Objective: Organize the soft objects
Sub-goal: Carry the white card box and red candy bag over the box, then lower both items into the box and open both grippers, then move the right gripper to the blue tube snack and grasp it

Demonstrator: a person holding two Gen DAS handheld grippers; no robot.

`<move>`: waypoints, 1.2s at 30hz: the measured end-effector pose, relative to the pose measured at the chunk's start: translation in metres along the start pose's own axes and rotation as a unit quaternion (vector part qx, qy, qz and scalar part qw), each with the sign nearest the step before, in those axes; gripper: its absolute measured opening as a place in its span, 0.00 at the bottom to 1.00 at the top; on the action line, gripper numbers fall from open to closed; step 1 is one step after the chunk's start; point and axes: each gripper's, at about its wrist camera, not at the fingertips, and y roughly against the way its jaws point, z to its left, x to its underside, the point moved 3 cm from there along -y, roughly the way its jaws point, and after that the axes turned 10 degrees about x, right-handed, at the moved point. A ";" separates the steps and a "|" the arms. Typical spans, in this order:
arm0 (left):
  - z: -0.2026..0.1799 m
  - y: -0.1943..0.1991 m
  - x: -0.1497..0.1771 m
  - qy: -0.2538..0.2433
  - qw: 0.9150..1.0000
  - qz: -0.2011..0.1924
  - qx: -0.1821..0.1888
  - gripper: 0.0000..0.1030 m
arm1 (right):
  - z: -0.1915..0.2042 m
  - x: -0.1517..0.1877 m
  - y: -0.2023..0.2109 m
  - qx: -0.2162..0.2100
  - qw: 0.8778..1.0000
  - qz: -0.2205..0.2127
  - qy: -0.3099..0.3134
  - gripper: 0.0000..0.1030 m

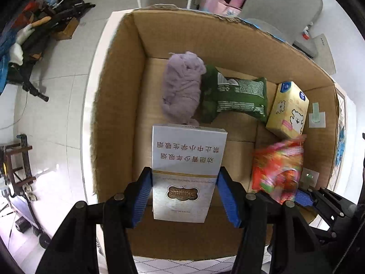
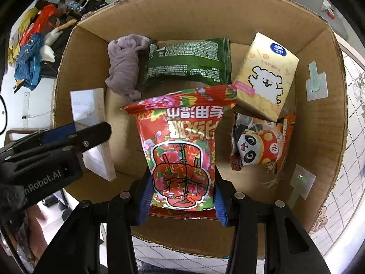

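Note:
My left gripper (image 1: 184, 194) is shut on a white cigarette box (image 1: 187, 159) and holds it inside the cardboard box (image 1: 118, 91), near its left wall. My right gripper (image 2: 182, 196) is shut on a red floral snack bag (image 2: 182, 141) and holds it over the box's middle. On the box floor lie a purple cloth (image 1: 182, 86), a green snack bag (image 1: 237, 96) and a yellow tissue pack (image 1: 287, 109). A panda snack bag (image 2: 260, 146) lies at the right. The left gripper also shows in the right wrist view (image 2: 75, 134), with the white box (image 2: 91, 123).
The cardboard box stands on a white table (image 1: 91, 73). Clutter and bags (image 2: 32, 52) lie on the floor at the far left. A grey chair (image 1: 285, 2) stands behind the box. Tape patches (image 2: 316, 84) stick to the box's right wall.

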 end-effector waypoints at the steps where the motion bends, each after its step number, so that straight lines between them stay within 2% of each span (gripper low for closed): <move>1: 0.001 0.001 0.001 0.002 1.000 0.001 0.002 0.53 | 0.000 0.000 0.003 0.000 1.000 -0.003 0.002 0.53; 2: 0.004 0.003 0.000 0.003 1.000 0.002 0.005 0.53 | 0.001 -0.001 0.007 0.002 1.000 -0.006 0.000 0.56; 4: 0.004 0.010 0.001 0.004 1.000 -0.004 0.002 0.53 | 0.004 -0.002 0.016 0.012 1.000 -0.015 0.002 0.69; 10: 0.000 0.037 0.008 -0.003 1.000 -0.028 -0.001 0.53 | 0.002 0.009 0.042 0.021 0.999 -0.029 0.003 0.71; 20: -0.022 0.087 0.046 -0.027 0.996 -0.079 -0.008 0.54 | -0.018 0.050 0.104 0.033 0.997 -0.072 -0.003 0.74; 21: -0.024 0.091 0.049 -0.030 0.996 -0.084 -0.011 0.57 | -0.018 0.053 0.108 0.033 0.997 -0.077 -0.003 0.80; 22: -0.027 0.096 0.053 -0.032 0.995 -0.090 -0.014 0.67 | -0.020 0.059 0.114 0.031 0.996 -0.082 -0.004 0.87; 23: -0.030 0.101 0.057 -0.035 0.994 -0.100 -0.018 0.78 | -0.021 0.062 0.116 0.028 0.996 -0.086 -0.005 0.91; 25: -0.035 0.107 0.063 -0.036 0.992 -0.115 -0.034 0.90 | -0.024 0.068 0.121 0.028 0.995 -0.093 -0.009 0.94; 29: -0.042 0.116 0.069 -0.038 0.988 -0.140 -0.052 0.97 | -0.035 0.077 0.129 0.033 0.994 -0.105 -0.015 0.95; 33: -0.050 0.114 0.071 -0.031 0.989 -0.141 -0.043 0.97 | -0.052 0.082 0.134 0.022 0.993 -0.111 -0.024 0.95; 36: -0.061 0.109 0.072 -0.025 0.989 -0.142 -0.041 0.97 | -0.079 0.085 0.138 0.015 0.992 -0.119 -0.046 0.95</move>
